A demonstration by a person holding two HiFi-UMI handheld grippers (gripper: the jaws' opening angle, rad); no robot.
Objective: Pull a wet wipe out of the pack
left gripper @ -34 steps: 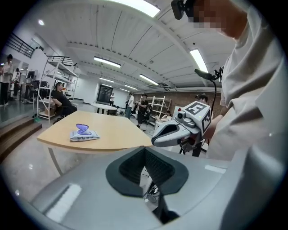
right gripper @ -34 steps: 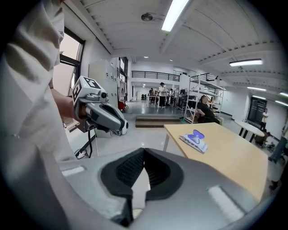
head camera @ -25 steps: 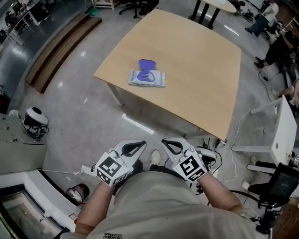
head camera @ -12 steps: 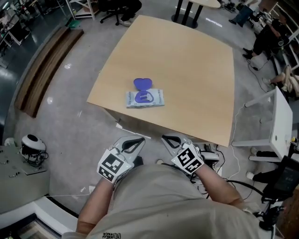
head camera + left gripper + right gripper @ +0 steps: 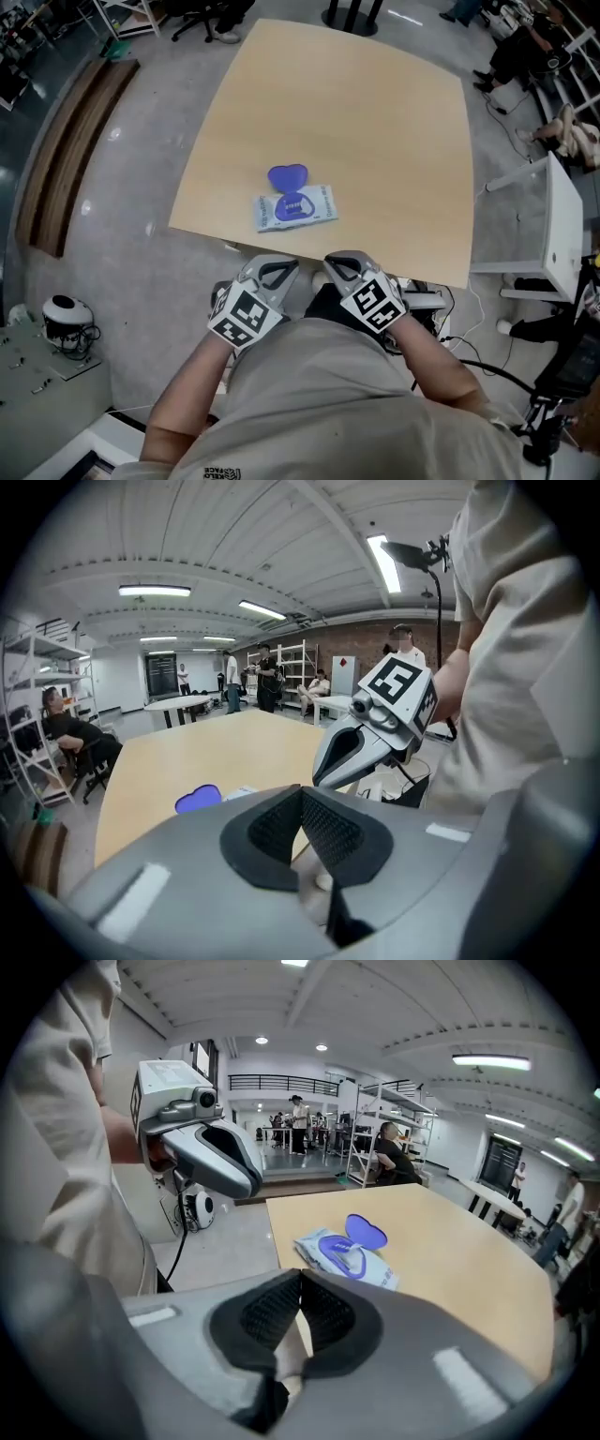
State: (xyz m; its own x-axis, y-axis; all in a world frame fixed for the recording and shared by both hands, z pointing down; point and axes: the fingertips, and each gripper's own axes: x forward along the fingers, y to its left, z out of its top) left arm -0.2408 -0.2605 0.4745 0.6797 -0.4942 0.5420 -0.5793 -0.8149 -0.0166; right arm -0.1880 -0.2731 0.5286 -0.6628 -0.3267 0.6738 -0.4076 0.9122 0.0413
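Observation:
A pack of wet wipes lies on the light wooden table, close to its near edge, with its purple lid flipped open toward the far side. The right gripper view shows the same pack and lid. In the left gripper view only the purple lid peeks over the jaws. My left gripper and right gripper hang side by side just short of the table's near edge, in front of the person's body. Both are shut with nothing between the pads.
The table's near edge runs right at the gripper tips. A white side table stands to the right, cables lie on the floor, and a round device sits at the lower left. People and shelves fill the background.
The view has moved up to the table: the wipes pack and table edge now sit much nearer to both grippers. The grippers stay shut, side by side.

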